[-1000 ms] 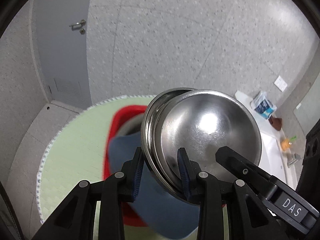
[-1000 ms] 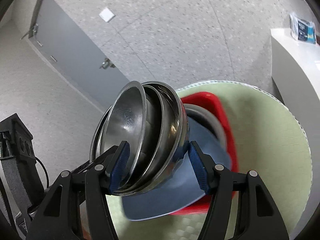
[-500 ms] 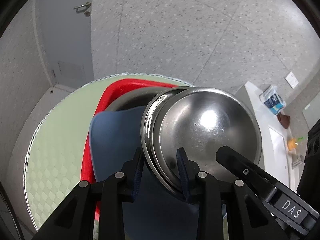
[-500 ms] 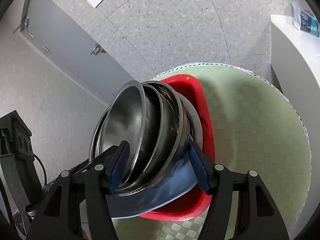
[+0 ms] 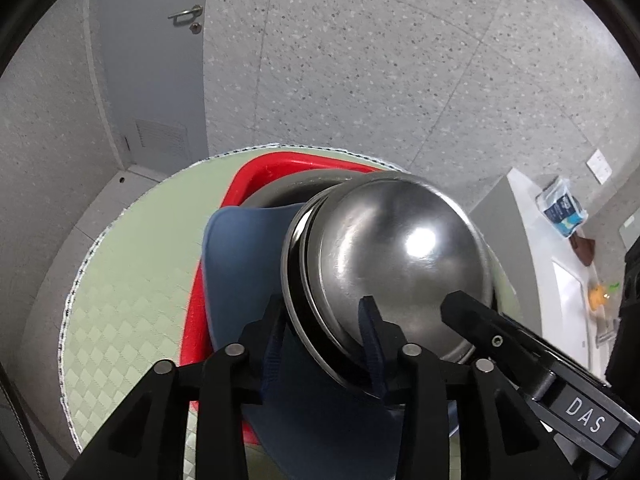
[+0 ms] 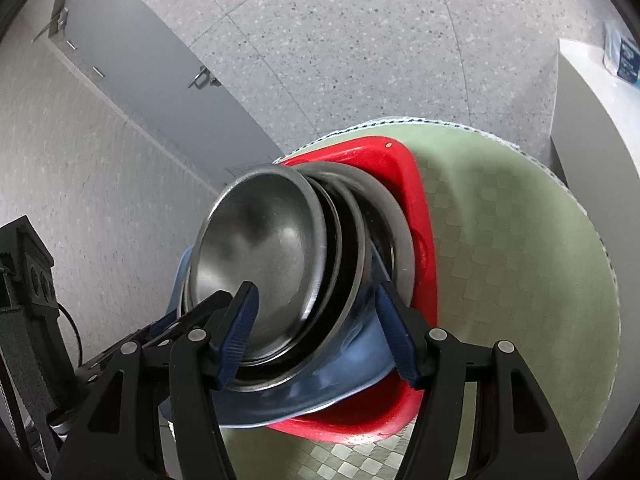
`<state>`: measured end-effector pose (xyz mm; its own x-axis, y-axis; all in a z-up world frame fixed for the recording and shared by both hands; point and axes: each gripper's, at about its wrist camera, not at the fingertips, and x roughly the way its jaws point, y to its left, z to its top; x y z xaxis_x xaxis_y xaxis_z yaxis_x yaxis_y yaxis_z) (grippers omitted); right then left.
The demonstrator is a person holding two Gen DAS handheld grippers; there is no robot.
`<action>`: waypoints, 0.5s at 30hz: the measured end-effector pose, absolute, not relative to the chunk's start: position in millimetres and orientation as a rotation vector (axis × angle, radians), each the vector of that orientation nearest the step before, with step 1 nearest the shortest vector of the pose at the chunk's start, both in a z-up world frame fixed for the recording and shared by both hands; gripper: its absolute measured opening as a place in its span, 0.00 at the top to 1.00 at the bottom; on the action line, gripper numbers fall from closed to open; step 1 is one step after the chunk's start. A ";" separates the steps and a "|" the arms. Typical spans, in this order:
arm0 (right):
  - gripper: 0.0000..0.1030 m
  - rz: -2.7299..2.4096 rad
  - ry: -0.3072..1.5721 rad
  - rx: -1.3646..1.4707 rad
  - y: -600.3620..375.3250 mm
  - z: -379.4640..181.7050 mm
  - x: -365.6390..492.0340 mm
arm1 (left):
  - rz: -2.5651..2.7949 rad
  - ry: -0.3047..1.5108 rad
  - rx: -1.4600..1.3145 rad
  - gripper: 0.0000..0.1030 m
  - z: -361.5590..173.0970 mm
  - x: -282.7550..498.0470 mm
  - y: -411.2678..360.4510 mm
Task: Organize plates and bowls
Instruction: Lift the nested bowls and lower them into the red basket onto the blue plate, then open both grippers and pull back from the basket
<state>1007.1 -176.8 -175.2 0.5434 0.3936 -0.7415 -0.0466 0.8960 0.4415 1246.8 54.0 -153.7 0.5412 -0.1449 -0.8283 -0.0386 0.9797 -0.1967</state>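
A nested stack of steel bowls (image 5: 396, 264) stands on edge over a red basin (image 5: 256, 176) that holds a blue plate (image 5: 244, 264) and a grey plate (image 5: 288, 188). My left gripper (image 5: 324, 344) is shut on the stack's rims from one side. My right gripper (image 6: 316, 336) clamps the same stack (image 6: 264, 256) from the opposite side, its fingers on the outer bowls. The right gripper's black body (image 5: 532, 360) shows in the left wrist view. The stack is low, close to the blue plate (image 6: 320, 384) in the red basin (image 6: 416, 216).
The basin sits on a round table with a pale green checked mat (image 5: 132, 280) (image 6: 520, 264). A white counter (image 5: 560, 280) with a blue packet (image 5: 560, 208) stands to the right. A grey door (image 5: 152, 64) and speckled floor lie beyond.
Both grippers have carried the bowl stack down and toward the red basin. The basin and plates now fill more of both views, with the stack closer over the blue plate.
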 end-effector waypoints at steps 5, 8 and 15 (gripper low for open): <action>0.36 0.279 0.950 0.371 -177.0 -171.2 1001.2 | -0.059 0.977 -0.203 0.55 -152.1 1227.8 54.6; 0.30 0.271 0.929 0.341 -175.7 -167.5 994.0 | -0.044 0.962 -0.182 0.54 -146.9 1215.3 53.5; 0.24 0.217 0.870 0.307 -181.3 -153.8 962.3 | 0.000 0.882 -0.136 0.29 -128.7 1154.6 53.5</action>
<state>962.2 -181.3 -153.8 0.6273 0.3099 -0.7145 -0.0621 0.9344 0.3508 1154.6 53.5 -128.7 0.6360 -0.0559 -0.7696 -0.0561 0.9914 -0.1184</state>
